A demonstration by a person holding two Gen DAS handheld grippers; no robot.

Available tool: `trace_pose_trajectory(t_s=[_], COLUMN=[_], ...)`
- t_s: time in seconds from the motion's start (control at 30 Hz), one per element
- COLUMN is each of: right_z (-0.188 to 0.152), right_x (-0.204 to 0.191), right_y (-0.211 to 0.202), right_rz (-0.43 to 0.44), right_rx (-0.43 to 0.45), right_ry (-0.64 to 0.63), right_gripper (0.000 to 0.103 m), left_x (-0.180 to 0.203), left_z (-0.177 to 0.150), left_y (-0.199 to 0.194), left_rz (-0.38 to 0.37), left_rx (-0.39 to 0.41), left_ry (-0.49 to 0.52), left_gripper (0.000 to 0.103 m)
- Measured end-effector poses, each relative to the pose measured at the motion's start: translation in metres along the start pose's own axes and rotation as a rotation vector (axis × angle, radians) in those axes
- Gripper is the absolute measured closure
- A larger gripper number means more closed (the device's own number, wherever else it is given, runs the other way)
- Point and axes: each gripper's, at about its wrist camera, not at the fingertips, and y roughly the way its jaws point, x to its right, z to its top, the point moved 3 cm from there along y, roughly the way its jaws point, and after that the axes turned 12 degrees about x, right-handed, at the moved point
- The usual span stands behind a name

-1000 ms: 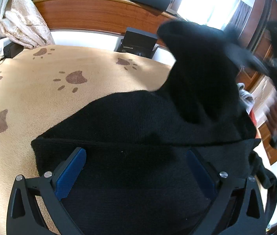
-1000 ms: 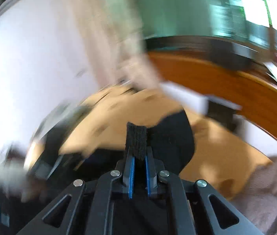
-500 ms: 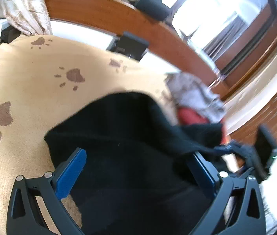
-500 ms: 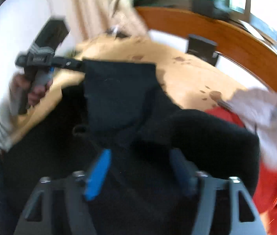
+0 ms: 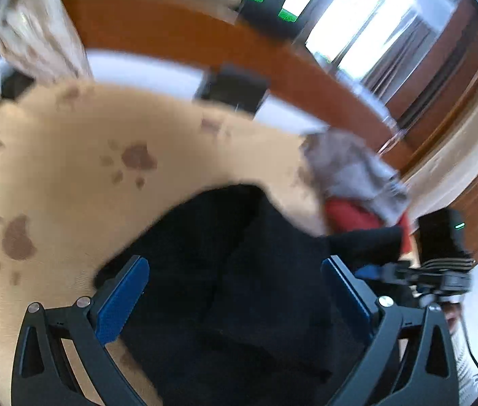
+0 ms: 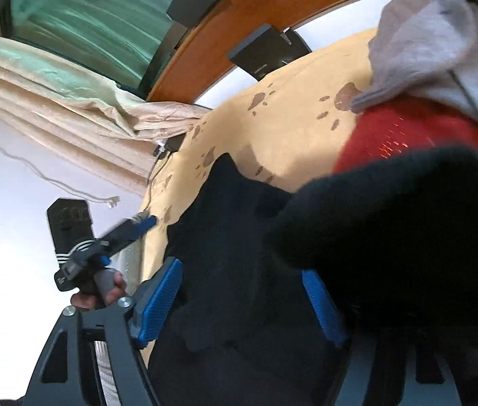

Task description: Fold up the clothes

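Note:
A black knit garment (image 5: 239,270) lies folded over itself on the beige paw-print cover (image 5: 69,169). My left gripper (image 5: 235,291) is open above the garment's near part, holding nothing. My right gripper (image 6: 245,301) is open too, jaws wide over the same black garment (image 6: 239,253), whose thick fold bulges at the right. The left gripper (image 6: 137,226) shows in the right wrist view at the cover's edge; the right gripper (image 5: 408,270) shows at the right in the left wrist view.
A red garment (image 6: 408,135) with a grey one (image 6: 441,34) on top lies past the black one. A black box (image 5: 235,88) stands by the wooden ledge (image 5: 171,34). Curtain (image 6: 52,101) and cables hang at the left.
The right gripper let go of the black sleeve it was lifting and opened; the sleeve now lies folded over the body. Both grippers shifted, and the left view swung right.

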Motion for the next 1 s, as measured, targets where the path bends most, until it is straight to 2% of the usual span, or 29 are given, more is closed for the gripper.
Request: trace_pose_trajectory(t_s=[0.07, 0.13, 0.17, 0.23, 0.3, 0.37, 0.47, 0.53, 0.6, 0.7, 0.8, 0.87, 0.93, 1.0], right_z=[0.007, 0.008, 0.007, -0.002, -0.012, -0.018, -0.025, -0.029, -0.023, -0.005, 0.025, 0.045, 0.061, 0.072], right_x=[0.000, -0.001, -0.003, -0.004, -0.005, -0.007, -0.004, -0.004, -0.007, -0.004, -0.008, -0.007, 0.002, 0.014], right_y=[0.000, -0.005, -0.009, -0.019, -0.025, -0.025, -0.016, -0.007, -0.003, -0.006, -0.023, -0.033, -0.035, -0.035], right_rz=[-0.011, -0.026, -0.036, -0.107, -0.183, -0.217, -0.218, -0.177, -0.170, -0.102, -0.082, -0.093, -0.150, -0.180], right_rx=[0.018, 0.050, 0.065, 0.072, 0.067, 0.062, 0.017, -0.013, 0.033, 0.125, 0.286, 0.367, 0.418, 0.437], right_ry=[0.015, 0.028, 0.017, -0.019, -0.063, -0.086, -0.065, -0.048, -0.079, -0.019, -0.036, -0.040, -0.045, -0.034], right_gripper=[0.025, 0.025, 0.025, 0.025, 0.025, 0.025, 0.024, 0.021, 0.020, 0.020, 0.020, 0.020, 0.020, 0.020], left_x=[0.000, 0.006, 0.010, 0.016, 0.016, 0.013, 0.012, 0.016, 0.019, 0.020, 0.016, 0.014, 0.013, 0.015], left_z=[-0.007, -0.009, -0.009, -0.010, -0.010, -0.008, -0.002, 0.000, 0.001, 0.002, 0.008, 0.012, 0.016, 0.018], left_y=[0.022, 0.027, 0.028, 0.029, 0.034, 0.041, 0.049, 0.055, 0.059, 0.064, 0.061, 0.057, 0.053, 0.054], left_rz=[0.041, 0.078, 0.070, 0.058, 0.077, 0.090, 0.046, -0.073, -0.154, -0.156, -0.192, -0.259, -0.312, -0.301], left_rx=[-0.057, -0.046, -0.049, -0.053, -0.058, -0.069, -0.074, -0.109, -0.141, -0.156, -0.141, -0.116, -0.079, -0.065], left_ry=[-0.003, 0.028, 0.033, 0.043, 0.053, 0.023, -0.059, -0.144, -0.202, -0.218, -0.292, -0.369, -0.435, -0.436], left_gripper=[0.001, 0.001, 0.001, 0.001, 0.001, 0.001, 0.001, 0.001, 0.001, 0.001, 0.001, 0.001, 0.001, 0.001])
